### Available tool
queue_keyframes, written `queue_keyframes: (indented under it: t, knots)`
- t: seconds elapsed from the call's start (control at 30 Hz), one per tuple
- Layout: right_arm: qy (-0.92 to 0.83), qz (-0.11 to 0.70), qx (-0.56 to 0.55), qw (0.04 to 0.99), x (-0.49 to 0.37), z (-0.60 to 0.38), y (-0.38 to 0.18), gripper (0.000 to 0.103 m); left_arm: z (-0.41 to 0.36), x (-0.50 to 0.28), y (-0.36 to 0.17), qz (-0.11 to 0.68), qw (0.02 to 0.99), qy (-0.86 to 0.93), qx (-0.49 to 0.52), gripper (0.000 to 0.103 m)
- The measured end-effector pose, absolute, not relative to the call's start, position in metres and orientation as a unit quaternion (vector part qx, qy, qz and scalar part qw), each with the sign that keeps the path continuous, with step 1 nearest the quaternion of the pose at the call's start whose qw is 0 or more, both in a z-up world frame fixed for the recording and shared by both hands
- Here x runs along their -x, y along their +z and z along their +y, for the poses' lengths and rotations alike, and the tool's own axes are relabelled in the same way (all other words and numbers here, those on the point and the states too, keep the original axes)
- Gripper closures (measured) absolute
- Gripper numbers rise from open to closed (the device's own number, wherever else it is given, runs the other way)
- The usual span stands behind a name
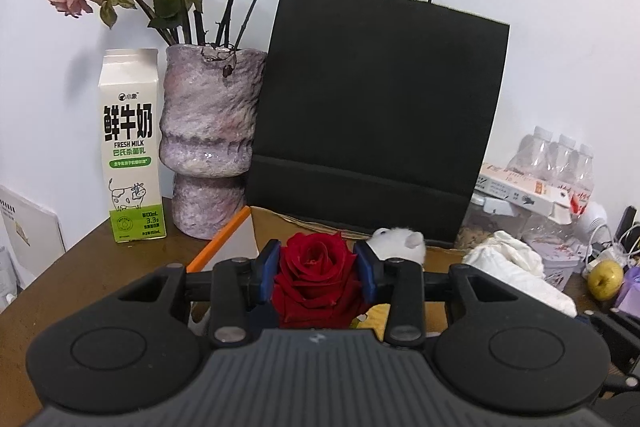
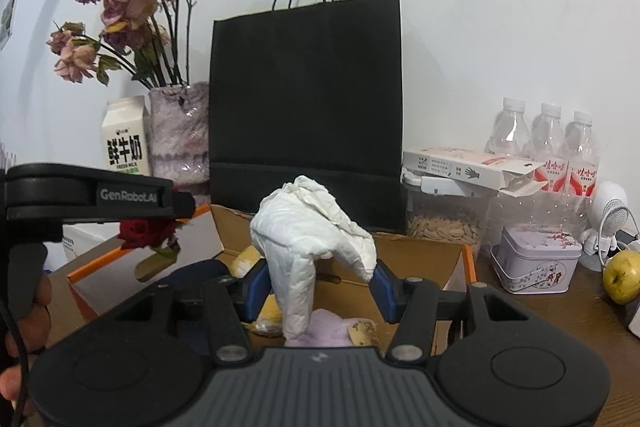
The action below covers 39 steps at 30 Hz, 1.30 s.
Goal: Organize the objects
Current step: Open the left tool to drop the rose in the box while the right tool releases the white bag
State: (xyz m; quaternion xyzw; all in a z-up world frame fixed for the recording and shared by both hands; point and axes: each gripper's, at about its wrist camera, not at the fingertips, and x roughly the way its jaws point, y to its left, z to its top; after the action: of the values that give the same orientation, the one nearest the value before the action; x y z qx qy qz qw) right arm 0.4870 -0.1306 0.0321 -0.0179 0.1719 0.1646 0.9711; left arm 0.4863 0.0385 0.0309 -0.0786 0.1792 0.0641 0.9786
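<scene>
My left gripper [image 1: 318, 269] is shut on a red rose [image 1: 316, 277] and holds it above an open cardboard box [image 1: 276, 225]. It also shows in the right wrist view [image 2: 148, 223] at the left, with the rose [image 2: 140, 231] under it. My right gripper [image 2: 320, 287] holds a crumpled white cloth [image 2: 312, 239] between its blue pads above the same box [image 2: 416, 255]. The cloth shows in the left wrist view [image 1: 516, 263] to the right. A white plush toy [image 1: 400, 241] lies behind the rose. Inside the box I see a purple item [image 2: 328, 327] and yellowish pieces [image 2: 246, 259].
A black paper bag [image 1: 376, 115] stands behind the box. A stone vase of dried roses [image 1: 208, 143] and a milk carton [image 1: 130, 147] stand at the left. At the right are water bottles [image 2: 548, 139], a seed jar [image 2: 444, 227], a tin [image 2: 536, 259], an apple [image 2: 624, 275].
</scene>
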Motion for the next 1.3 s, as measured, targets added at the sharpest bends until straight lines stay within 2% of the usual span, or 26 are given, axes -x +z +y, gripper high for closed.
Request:
queue_keyframes:
  t: [0.2,0.3,0.4,0.47,0.5,0.53,0.57,0.6,0.63,1.3]
  knots:
    - [0.16,0.188,0.02,0.969,-0.498,-0.133,0.024,0.047,0.04,-0.498,0.025,0.186,0.978,0.062,0.064,0.062]
    - [0.159,0.192,0.022,0.968,-0.5,-0.132,0.022,0.042,0.041,-0.5,0.023,0.189,0.978,0.062,0.062,0.059]
    - [0.159,0.195,0.023,0.968,-0.501,-0.132,0.021,0.035,0.042,-0.501,0.022,0.188,0.978,0.062,0.06,0.052]
    - [0.157,0.196,0.022,0.968,-0.502,-0.132,0.02,0.025,0.042,-0.501,0.021,0.186,0.979,0.062,0.056,0.043]
    - [0.155,0.196,0.022,0.968,-0.502,-0.132,0.02,0.022,0.042,-0.501,0.021,0.184,0.979,0.062,0.055,0.031]
    - [0.153,0.197,0.02,0.968,-0.502,-0.132,0.019,0.014,0.042,-0.501,0.021,0.182,0.98,0.064,0.054,0.015]
    - [0.151,0.198,0.019,0.968,-0.502,-0.133,0.019,0.007,0.042,-0.5,0.021,0.18,0.98,0.068,0.053,0.008]
    - [0.149,0.199,0.017,0.969,-0.503,-0.133,0.018,0.005,0.042,-0.499,0.021,0.175,0.98,0.073,0.053,0.0]
    - [0.148,0.201,0.016,0.968,-0.503,-0.133,0.018,0.0,0.042,-0.497,0.022,0.168,0.981,0.076,0.054,0.0]
    - [0.139,0.197,0.017,0.97,-0.492,-0.136,0.021,0.0,0.045,-0.484,0.022,0.16,0.982,0.077,0.064,0.0]
